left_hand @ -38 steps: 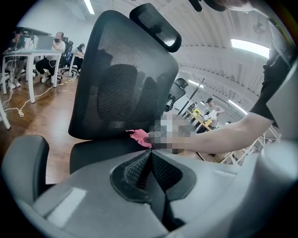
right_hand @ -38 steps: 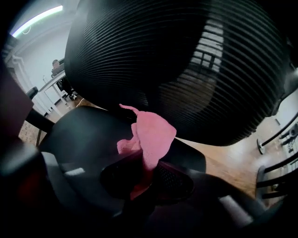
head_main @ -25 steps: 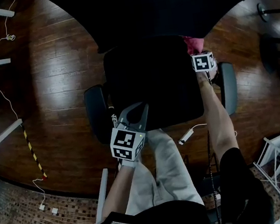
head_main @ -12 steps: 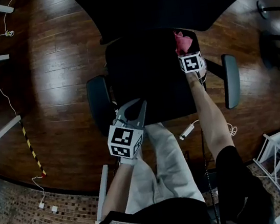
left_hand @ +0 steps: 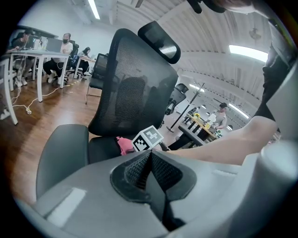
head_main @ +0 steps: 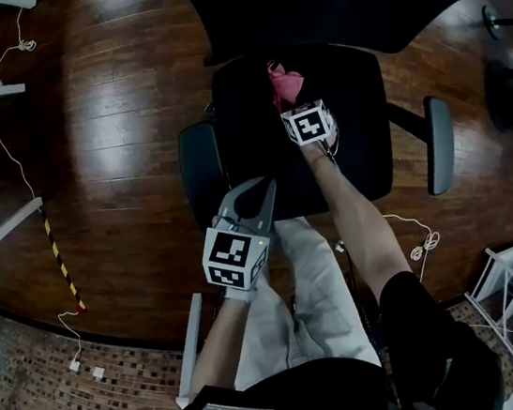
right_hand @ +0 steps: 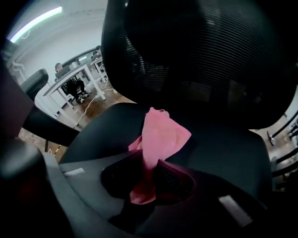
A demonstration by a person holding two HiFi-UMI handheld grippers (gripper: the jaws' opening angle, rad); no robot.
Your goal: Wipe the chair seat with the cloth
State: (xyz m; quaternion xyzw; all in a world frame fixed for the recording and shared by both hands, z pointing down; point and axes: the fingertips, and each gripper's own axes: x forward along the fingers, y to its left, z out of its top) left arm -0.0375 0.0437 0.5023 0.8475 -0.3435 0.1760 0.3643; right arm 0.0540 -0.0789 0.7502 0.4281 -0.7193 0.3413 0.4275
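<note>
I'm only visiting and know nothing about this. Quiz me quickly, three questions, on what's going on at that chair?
1. True or false: the left hand-held gripper holds the cloth.
2. The cloth's colour is: A pink, B blue, C white?
3. Fill in: the right hand-held gripper is over the chair's ____.
Key: 1 false, the left hand-held gripper is shut on nothing and the right one grips the cloth; 2 A; 3 seat.
</note>
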